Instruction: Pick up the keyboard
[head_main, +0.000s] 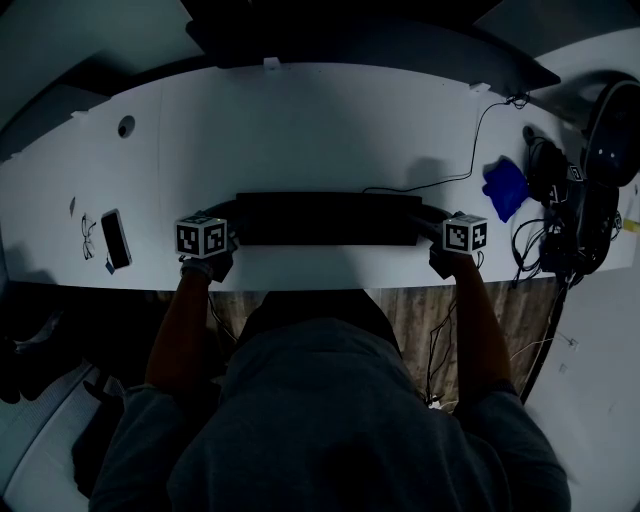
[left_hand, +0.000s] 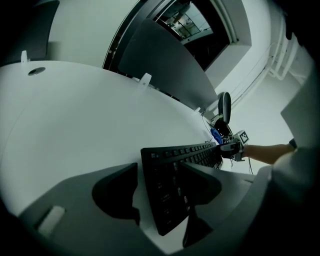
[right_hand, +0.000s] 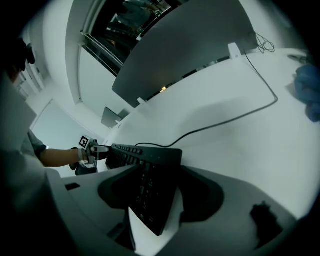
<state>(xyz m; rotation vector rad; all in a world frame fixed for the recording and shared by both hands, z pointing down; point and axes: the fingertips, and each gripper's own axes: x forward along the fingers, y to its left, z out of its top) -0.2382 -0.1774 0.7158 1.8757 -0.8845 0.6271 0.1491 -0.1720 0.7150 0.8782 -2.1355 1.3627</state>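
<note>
A black keyboard (head_main: 328, 218) lies flat on the white desk (head_main: 300, 120), near its front edge. My left gripper (head_main: 232, 234) is at its left end and my right gripper (head_main: 436, 232) at its right end. In the left gripper view the jaws straddle the keyboard's end (left_hand: 165, 200). The near finger (left_hand: 202, 185) is against it, and a strip of white desk shows between it and the far finger (left_hand: 116, 192). The right gripper view shows the same: the keyboard (right_hand: 150, 195) lies between the jaws, with a white gap by the far finger (right_hand: 202, 197). The keyboard's thin cable (right_hand: 225, 122) runs toward the back.
A phone (head_main: 116, 238) and glasses (head_main: 88, 236) lie on the desk's left part. A blue cloth (head_main: 505, 188) and a tangle of black cables and gear (head_main: 560, 220) sit at the right. A dark panel (head_main: 350, 40) stands behind the desk. A round hole (head_main: 126, 126) is at the back left.
</note>
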